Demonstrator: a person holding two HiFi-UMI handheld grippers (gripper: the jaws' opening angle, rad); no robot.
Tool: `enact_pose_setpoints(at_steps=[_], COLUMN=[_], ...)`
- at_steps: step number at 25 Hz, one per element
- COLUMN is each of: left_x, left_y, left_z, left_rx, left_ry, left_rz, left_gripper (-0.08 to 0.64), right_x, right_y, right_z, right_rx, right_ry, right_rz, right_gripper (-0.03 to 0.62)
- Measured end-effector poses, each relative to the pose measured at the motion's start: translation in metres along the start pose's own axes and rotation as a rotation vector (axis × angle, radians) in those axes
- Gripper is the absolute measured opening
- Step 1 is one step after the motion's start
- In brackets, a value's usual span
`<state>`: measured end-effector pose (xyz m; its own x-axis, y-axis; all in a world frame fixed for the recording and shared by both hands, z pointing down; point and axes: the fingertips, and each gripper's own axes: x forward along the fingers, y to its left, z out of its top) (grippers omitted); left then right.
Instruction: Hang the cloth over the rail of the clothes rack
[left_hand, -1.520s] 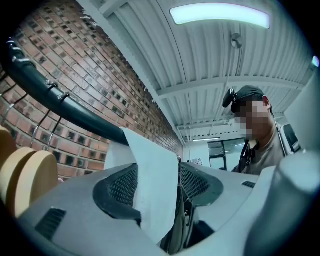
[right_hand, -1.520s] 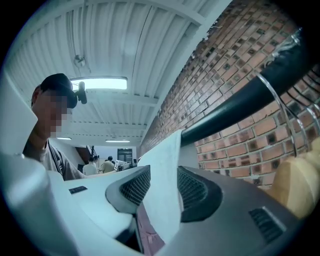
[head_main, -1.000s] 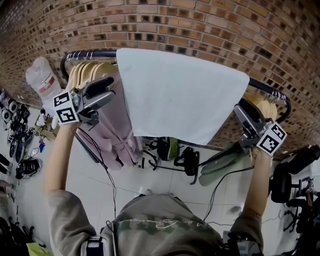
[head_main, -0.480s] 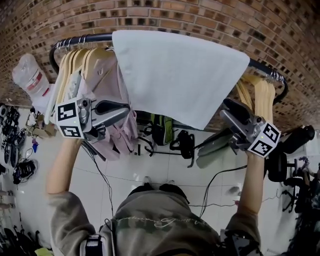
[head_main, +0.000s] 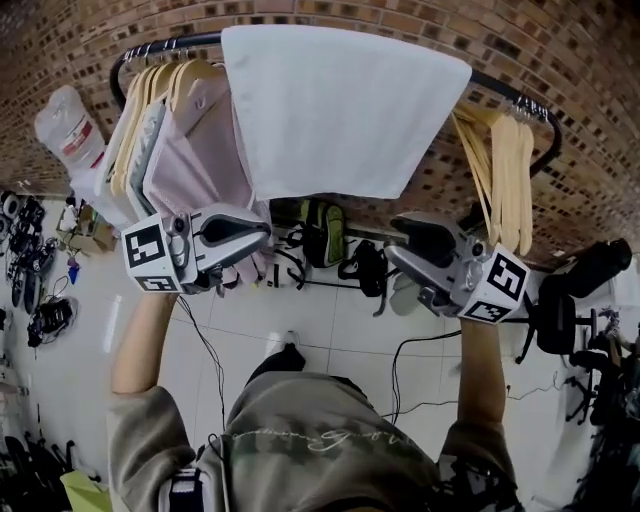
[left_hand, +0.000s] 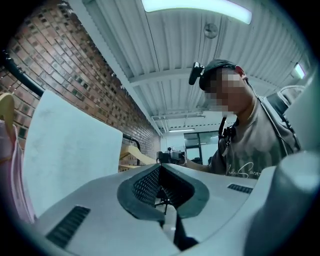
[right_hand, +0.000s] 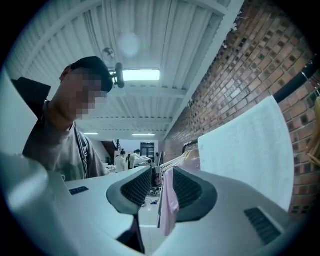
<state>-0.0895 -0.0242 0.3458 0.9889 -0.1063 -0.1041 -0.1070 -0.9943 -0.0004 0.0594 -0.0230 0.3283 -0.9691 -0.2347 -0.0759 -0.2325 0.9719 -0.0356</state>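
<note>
I saw one white fabric cloth (head_main: 340, 110) draped over one black metal rail (head_main: 500, 88), above my left gripper (head_main: 266, 232), which had just shut empty, and my right gripper (head_main: 392, 242), ajar and empty.

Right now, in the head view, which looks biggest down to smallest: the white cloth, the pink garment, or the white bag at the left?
1. white cloth
2. pink garment, though part of it is hidden
3. white bag, clearly the smallest

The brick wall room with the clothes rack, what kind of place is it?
Probably a workshop or office space, not a home: bare brick wall, ribbed ceiling with strip lights, and an office chair plus cables on the tiled floor.
</note>
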Motion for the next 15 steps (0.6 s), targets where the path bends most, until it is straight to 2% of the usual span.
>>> enact_pose_setpoints(at_steps=[1, 2, 3, 6, 10, 15], left_x=[0.008, 0.015, 0.023, 0.041, 0.055, 0.052], left_y=[-0.014, -0.027, -0.040, -0.073, -0.112, -0.158], left_z=[-0.002, -0.004, -0.004, -0.010, -0.039, -0.044], left_rx=[-0.005, -0.014, -0.025, -0.059, -0.097, -0.106], left_ry=[-0.011, -0.028, -0.041, -0.036, 0.031, 0.021], left_rz=[0.002, 0.002, 0.002, 0.027, 0.064, -0.025], left_gripper=[0.008, 0.008, 0.008, 0.008, 0.008, 0.008], right_x=[-0.005, -0.011, -0.017, -0.027, -0.030, -0.018], right_y=[0.013, 0.025, 0.037, 0.075, 0.115, 0.148], right_z=[-0.003, -0.006, -0.010, -0.026, -0.050, -0.061], right_rx=[-0.017, -0.023, -0.016, 0.003, 0.028, 0.069], right_ry=[0.001, 0.001, -0.005, -0.001, 0.018, 0.025], right_rz=[0.015, 0.027, 0.039, 0.082, 0.131, 0.156], right_gripper=[0.136, 0.056, 0.021, 0.011, 0.011, 0.009])
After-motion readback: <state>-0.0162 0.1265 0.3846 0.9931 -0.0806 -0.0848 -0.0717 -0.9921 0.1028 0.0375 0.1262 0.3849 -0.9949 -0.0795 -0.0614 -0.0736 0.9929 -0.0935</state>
